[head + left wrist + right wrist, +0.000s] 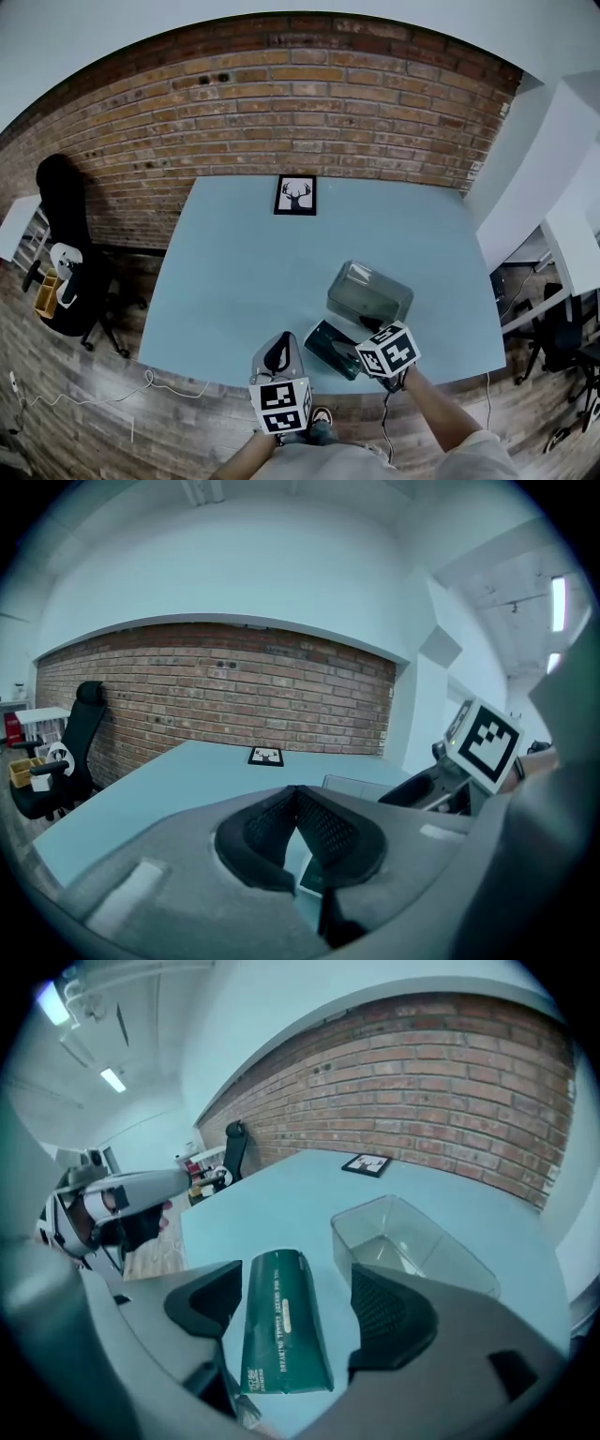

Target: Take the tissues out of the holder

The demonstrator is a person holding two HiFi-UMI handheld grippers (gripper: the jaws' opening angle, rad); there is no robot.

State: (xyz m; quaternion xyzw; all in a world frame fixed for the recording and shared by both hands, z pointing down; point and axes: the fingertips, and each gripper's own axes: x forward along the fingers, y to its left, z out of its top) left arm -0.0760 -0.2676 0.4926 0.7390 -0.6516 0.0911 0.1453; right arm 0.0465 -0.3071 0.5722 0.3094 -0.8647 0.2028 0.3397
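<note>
right gripper (295,1293): jaws spread, straddling the green tissue pack (281,1326) without pinching | pack: flat on table (272,1204) beside empty-looking clear holder (412,1237), apparently released | left gripper (298,803): pressed together, empty, unneeded

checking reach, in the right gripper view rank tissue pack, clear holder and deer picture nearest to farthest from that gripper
1. tissue pack, on the table, between the open jaws
2. clear holder, just beyond, to the right
3. deer picture, far back

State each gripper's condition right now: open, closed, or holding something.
Left gripper: closed, empty.
Right gripper: open; green tissue pack lies between its jaws, ungripped.
</note>
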